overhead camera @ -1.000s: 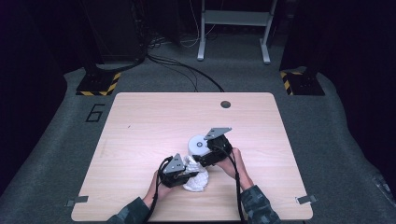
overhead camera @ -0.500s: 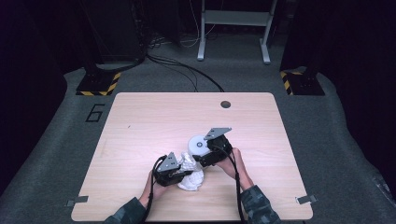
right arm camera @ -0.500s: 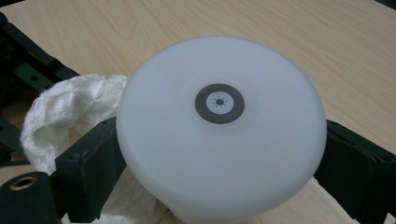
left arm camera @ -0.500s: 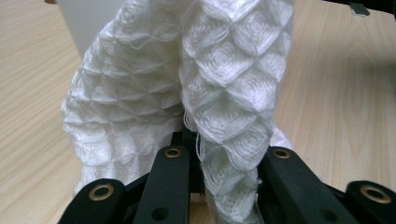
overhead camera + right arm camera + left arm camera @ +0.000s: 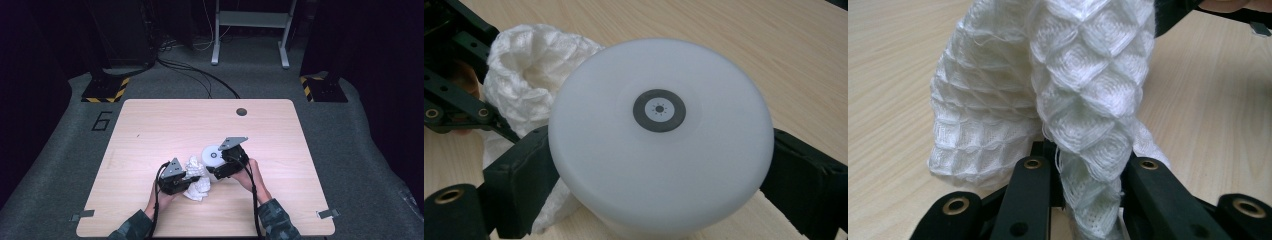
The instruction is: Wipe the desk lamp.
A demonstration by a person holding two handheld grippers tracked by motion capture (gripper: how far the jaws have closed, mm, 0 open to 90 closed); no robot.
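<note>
- The left tool point(image 5: 186, 179) is pinching a fold of the white waffle-weave cloth point(image 5: 197, 178); in the left gripper view the cloth point(image 5: 1068, 100) rises bunched from between the nearly closed jaws.
- The right tool point(image 5: 216, 165) is clamped on the sides of the white round puck-shaped lamp with a grey centre button point(image 5: 212, 155). In the right gripper view the lamp point(image 5: 659, 135) sits between the jaws, tilted, held just above the light wooden counter point(image 5: 165, 125).
- The cloth lies near the front middle of the counter, touching or just beside the lamp.
- Risk: the lamp has smooth, rounded sides. Lateral wiping force from the cloth could rotate it or push it out of the grip.
- Risk: the left tool holds only one fold. Drag against the lamp or counter could pull that fold free and drop the cloth.
- Risk: the two tools work close together. Loose cloth could snag on the right tool's jaw.
- Change from one second ago: the left tool and cloth have shifted slightly to the left and toward the person; the right tool and lamp are unchanged in position.
</note>
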